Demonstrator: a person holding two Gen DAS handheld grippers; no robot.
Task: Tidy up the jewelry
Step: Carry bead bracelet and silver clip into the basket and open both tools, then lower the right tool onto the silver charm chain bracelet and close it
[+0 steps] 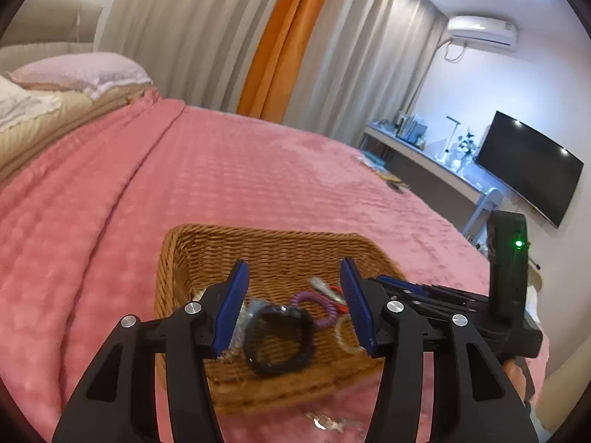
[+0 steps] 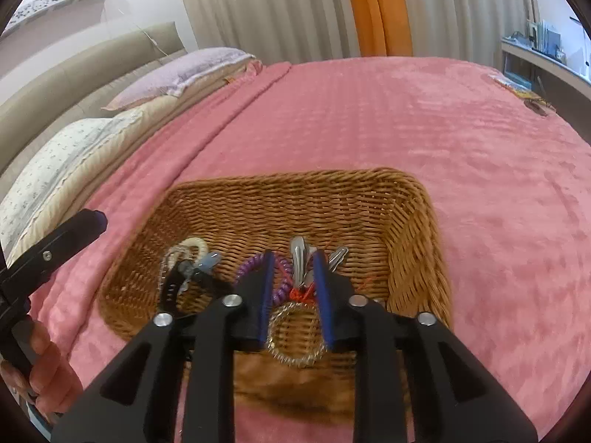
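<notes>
Pink quilted bedding [image 2: 424,140] covers a bed on which a wicker basket [image 2: 369,199] rests, serving as the landmark for all positions. Inside the basket, at its near end, lie a black watch [image 1: 279,343], a purple coil band [image 2: 279,277], silver hair clips [image 2: 299,258] tied with red thread, a pale ring [image 2: 195,243] beside a blue-grey item, and a clear spiral ring [image 2: 295,339]. A small glittering piece [image 1: 325,422] lies on the bedding just outside the basket's near wall, apparently not yet collected. Left gripper [image 1: 293,302]: tongs spread wide and empty, hovering above the basket's near end with the watch between and below the pads. Right gripper [image 2: 293,291]: tongs partly closed, flanking the spiral ring and the red thread; whether the pads actually touch the ring cannot be told. Both tools are held level and pitched slightly downward over the basket's near wall; the left hand [image 2: 40,361] shows gripping its handle. Probable hazards: the crowded items may snag, so that closing on the spiral ring also lifts the red thread and clips; a thin, springy ring could slip from smooth pads; the stray piece outside the basket may be overlooked.
</notes>
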